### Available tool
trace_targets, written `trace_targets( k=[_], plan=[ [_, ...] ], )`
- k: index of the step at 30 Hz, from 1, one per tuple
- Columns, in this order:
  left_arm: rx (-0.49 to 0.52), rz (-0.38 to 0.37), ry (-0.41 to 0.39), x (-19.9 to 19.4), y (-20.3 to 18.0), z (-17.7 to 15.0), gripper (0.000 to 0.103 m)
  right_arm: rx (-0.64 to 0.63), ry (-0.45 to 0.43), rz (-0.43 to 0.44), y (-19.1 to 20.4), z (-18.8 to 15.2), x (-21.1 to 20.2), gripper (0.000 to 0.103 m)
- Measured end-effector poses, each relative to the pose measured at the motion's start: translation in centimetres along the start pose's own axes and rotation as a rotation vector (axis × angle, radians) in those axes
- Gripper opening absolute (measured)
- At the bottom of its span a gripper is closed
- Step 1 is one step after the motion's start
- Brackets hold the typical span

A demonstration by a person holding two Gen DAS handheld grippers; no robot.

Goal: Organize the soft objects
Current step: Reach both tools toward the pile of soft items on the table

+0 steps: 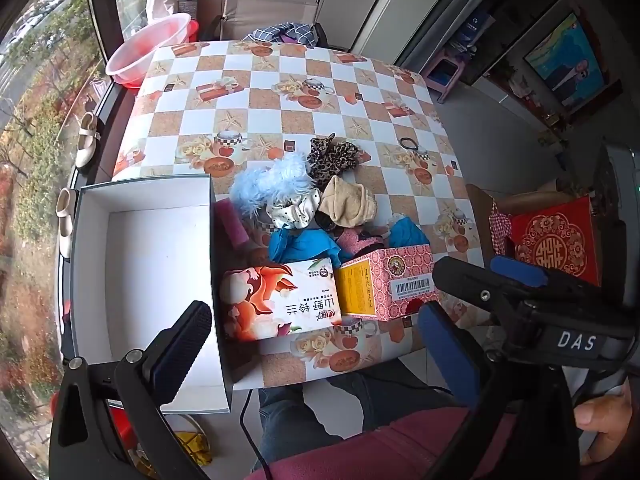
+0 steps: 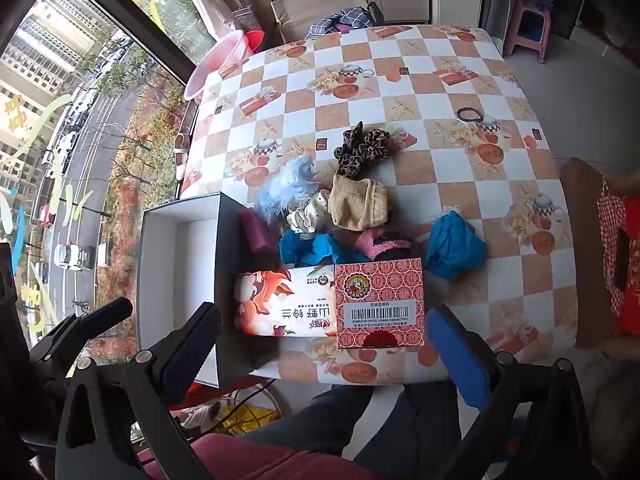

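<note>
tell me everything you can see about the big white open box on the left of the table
The open box is a large, shallow rectangular tray that looks like stiff cardboard: white inside, dark grey outside on its walls. Nothing shows inside it. It lies flat with its opening up at the table's near left corner, its near end overhanging the edge. A floral tissue pack and a small magenta block lie right beside its right wall; contact cannot be told. Neither gripper touches it.

The pink fuzzy piece (image 2: 382, 242) lies half hidden behind the red patterned carton (image 2: 380, 304) near the bench's front edge. The white box (image 1: 152, 276) overhangs the left edge, its near corner covered by a claw finger (image 1: 184, 344). Small print on the tissue pack (image 1: 280, 300) is unreadable.
</note>
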State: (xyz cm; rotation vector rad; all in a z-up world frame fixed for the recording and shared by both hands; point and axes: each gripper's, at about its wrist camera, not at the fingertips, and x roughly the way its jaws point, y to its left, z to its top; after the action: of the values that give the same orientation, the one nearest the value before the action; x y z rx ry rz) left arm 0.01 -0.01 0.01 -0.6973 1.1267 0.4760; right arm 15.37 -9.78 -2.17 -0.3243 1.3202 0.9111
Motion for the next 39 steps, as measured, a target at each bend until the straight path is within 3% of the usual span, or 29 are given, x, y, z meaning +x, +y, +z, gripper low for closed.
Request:
trace_targets(
  k=[7,11,16,19,23,26,30,39],
  plan=[
    [-0.037,-0.053,-0.014,-1.1,1.2,-0.1,0.103,0.017,-0.010,-0.008,0.0,0.0,-0.3,0.103],
    [-0.074,-0.110,-0.072,-1.5,2.2,0.7,0.103,0.022,-0.013,-0.015,0.0,0.1,-0.4,0.103],
    [-0.148,-0.388,-0.232,-3.4,5.4,1.3,0.103,0.045,-0.025,-0.020,-0.6,0.5,-0.8,0.103],
    [-0.204,-0.458,-0.318,-4.0,7.1,1.6,0.103,0.062,-0.030,-0.026,-1.1,0.6,-1.0,0.103],
    [-0.148,-0.418,-0.246,-3.0,7.2,2.1,0.103,0.088,-0.044,-0.032,-1.8,0.6,-1.3,0.103],
    [-0.124,-0.259,-0.193,-1.5,7.3,2.0,0.103,0.114,-0.047,-0.050,-2.8,0.6,-1.3,0.103],
    [-0.064,-0.129,-0.157,0.1,7.2,2.9,0.103,0.168,-0.030,-0.069,-5.1,0.7,-0.9,0.103],
    [0.010,0.005,-0.044,6.0,5.1,7.2,0.103,0.270,0.072,-0.083,-11.0,0.5,2.9,0.103]
  ],
)
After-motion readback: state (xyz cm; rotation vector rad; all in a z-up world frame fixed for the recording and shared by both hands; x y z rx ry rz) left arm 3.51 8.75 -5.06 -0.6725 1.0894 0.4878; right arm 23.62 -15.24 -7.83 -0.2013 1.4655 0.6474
